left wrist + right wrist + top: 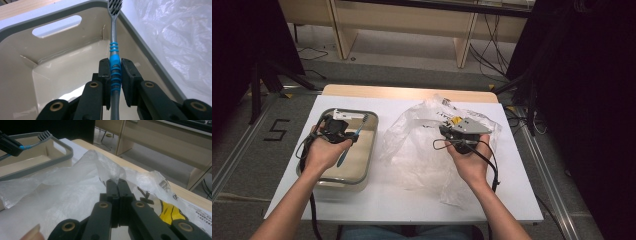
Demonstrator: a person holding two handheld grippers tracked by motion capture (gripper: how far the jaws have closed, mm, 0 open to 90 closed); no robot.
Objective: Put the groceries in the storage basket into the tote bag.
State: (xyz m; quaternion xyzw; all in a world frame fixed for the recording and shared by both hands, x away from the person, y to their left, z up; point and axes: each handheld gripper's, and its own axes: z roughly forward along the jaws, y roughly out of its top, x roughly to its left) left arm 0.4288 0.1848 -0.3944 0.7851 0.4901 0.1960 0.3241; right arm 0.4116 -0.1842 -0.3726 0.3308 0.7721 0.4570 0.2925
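The left gripper [115, 75] is clamping a toothbrush [114, 53], its 2 black jaws pressing on either side of the blue ribbed grip section of the grey handle. In the left gripper view the toothbrush is pointing away from the jaws, its bristled head reaching up to the far rim of a beige tray [62, 15] with a grey edge and a slot handle in its end wall. In the high view the person's left hand [324, 150] is holding this gripper [347, 134] above the tray [367, 165], which is sitting on the left part of the white desk [382, 200], and the toothbrush [352, 140] is lying slanted over the tray's right side, not resting on its floor. The right gripper [118, 182] is showing its 2 jaws pressed together, pinching a raised fold of a crumpled clear plastic bag [62, 187] with yellow and black print. In the high view the person's right hand [472, 160] is holding this gripper [447, 131] over the plastic bag [412, 155], which is spreading across the desk just beside the tray.
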